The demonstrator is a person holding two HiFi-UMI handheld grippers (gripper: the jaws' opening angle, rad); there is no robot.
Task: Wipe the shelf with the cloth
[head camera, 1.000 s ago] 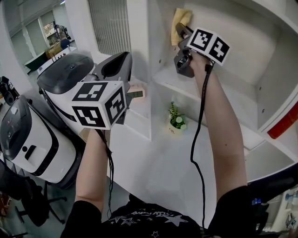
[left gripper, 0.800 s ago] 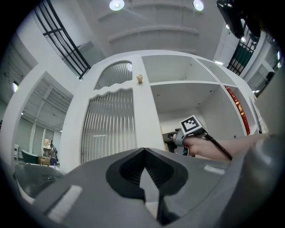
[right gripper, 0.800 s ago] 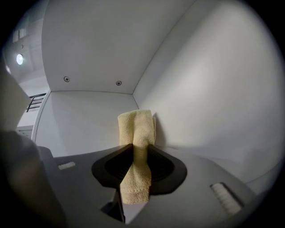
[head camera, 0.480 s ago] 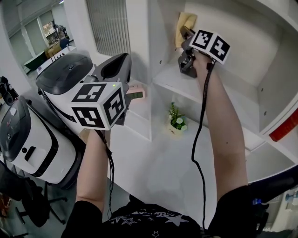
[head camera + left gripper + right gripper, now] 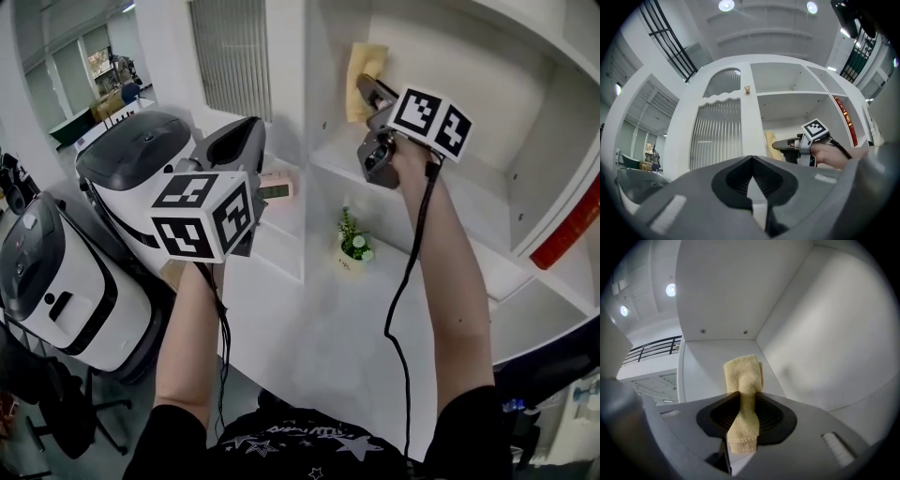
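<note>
On the lower white shelf [image 5: 319,319] stands a small potted plant [image 5: 354,246].

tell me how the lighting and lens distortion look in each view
Head view: even, soft light, no hard shadows; shelf edges bow toward the frame's rim. Left gripper view: strong fisheye, black corners, two ceiling lights glare at the top. Right gripper view: same dark corners; the cloth is sharp, the shelf walls bright and nearly featureless.
</note>
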